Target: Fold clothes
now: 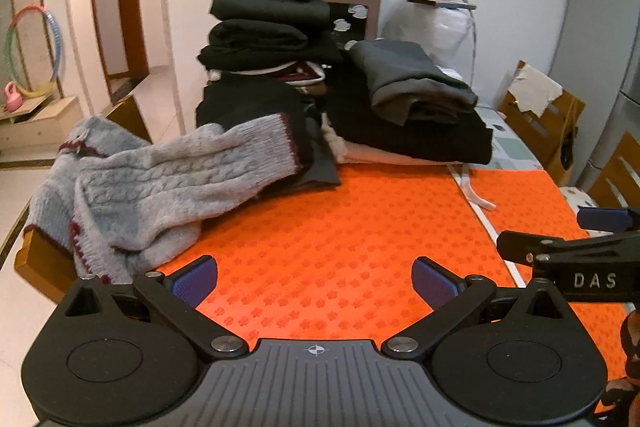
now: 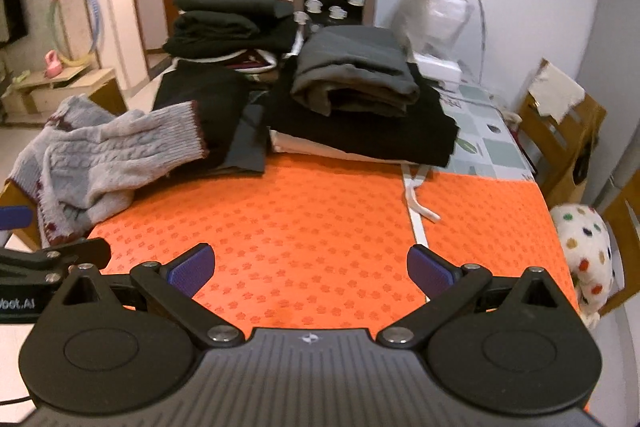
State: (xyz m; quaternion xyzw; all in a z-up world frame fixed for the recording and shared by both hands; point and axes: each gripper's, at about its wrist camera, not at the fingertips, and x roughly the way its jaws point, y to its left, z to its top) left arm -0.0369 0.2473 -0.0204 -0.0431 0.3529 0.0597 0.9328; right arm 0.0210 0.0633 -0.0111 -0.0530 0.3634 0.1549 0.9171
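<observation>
Left wrist: left gripper (image 1: 315, 281) spread wide and empty over the orange mat (image 1: 340, 219), with the grey sweater (image 1: 160, 183) crumpled at the table's left edge, near the folded stacks (image 1: 272, 23) behind. Right wrist: right gripper (image 2: 311, 269) likewise spread and empty, sweater (image 2: 108, 155) lying far left, its collar hard to make out. Between garments, probably; next, reaching left to pinch the sweater and drag it flat onto the mat.

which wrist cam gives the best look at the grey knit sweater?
Left wrist: the grey knit sweater lies crumpled, unfolded, large and near at the orange mat's left edge. Right wrist shows it smaller and farther left.
</observation>
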